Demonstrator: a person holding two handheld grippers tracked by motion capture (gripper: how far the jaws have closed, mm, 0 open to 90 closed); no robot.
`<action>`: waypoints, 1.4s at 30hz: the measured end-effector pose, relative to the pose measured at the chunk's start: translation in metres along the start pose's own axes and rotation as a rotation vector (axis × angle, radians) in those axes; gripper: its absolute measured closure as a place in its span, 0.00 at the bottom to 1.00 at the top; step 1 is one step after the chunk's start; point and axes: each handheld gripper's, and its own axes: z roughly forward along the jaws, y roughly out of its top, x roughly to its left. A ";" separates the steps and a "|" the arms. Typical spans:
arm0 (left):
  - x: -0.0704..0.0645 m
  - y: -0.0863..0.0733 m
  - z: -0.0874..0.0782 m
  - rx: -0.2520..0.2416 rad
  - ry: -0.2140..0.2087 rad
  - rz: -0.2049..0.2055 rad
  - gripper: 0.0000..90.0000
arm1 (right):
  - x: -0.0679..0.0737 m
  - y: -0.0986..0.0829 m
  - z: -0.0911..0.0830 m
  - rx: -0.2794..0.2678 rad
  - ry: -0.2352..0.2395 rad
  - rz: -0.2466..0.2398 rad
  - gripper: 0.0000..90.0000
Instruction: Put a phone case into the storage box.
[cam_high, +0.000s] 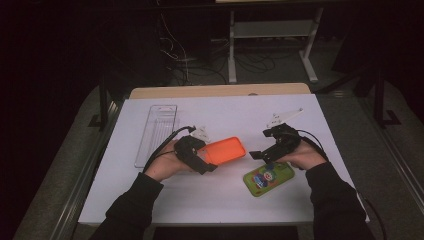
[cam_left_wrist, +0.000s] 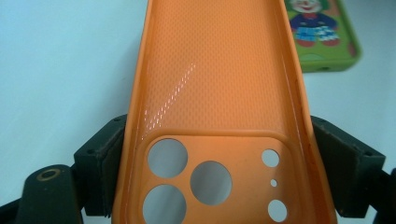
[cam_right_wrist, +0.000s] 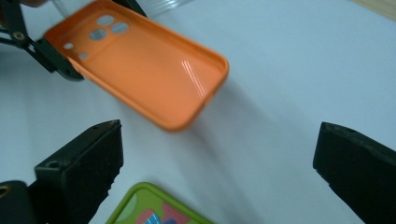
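Nearest us, our left tongs (cam_left_wrist: 215, 154) clamp the orange phone case (cam_left_wrist: 215, 84) by its camera-hole end, inner side up, lifted above the white desk (cam_high: 210, 195). Our right tongs (cam_right_wrist: 215, 163) stand wide, gripping nothing, just over the green cartoon case (cam_high: 268, 178) lying flat. Farther left we see a clear plastic tray (cam_high: 156, 134).

The high camera sits above my side and looks forward and down over the whole white table (cam_high: 215, 200). The camera on my left gripper (cam_high: 199, 159) looks close along its jaws at the orange phone case (cam_left_wrist: 215, 93), with the green case (cam_left_wrist: 327, 37) beyond. My right gripper's (cam_right_wrist: 215, 172) camera looks down near the surface, sharing both cases (cam_right_wrist: 140, 70) (cam_right_wrist: 149, 207).
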 end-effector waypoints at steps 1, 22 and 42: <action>0.000 0.000 0.000 -0.001 0.001 -0.006 0.18 | 0.001 -0.001 0.000 0.006 -0.012 0.015 0.01; 0.002 -0.004 0.000 -0.007 0.084 -0.119 0.18 | 0.022 -0.042 0.034 -0.047 -0.246 0.194 0.01; 0.002 -0.004 0.001 -0.005 0.075 -0.117 0.18 | 0.033 -0.036 0.039 -0.066 -0.310 -0.012 0.01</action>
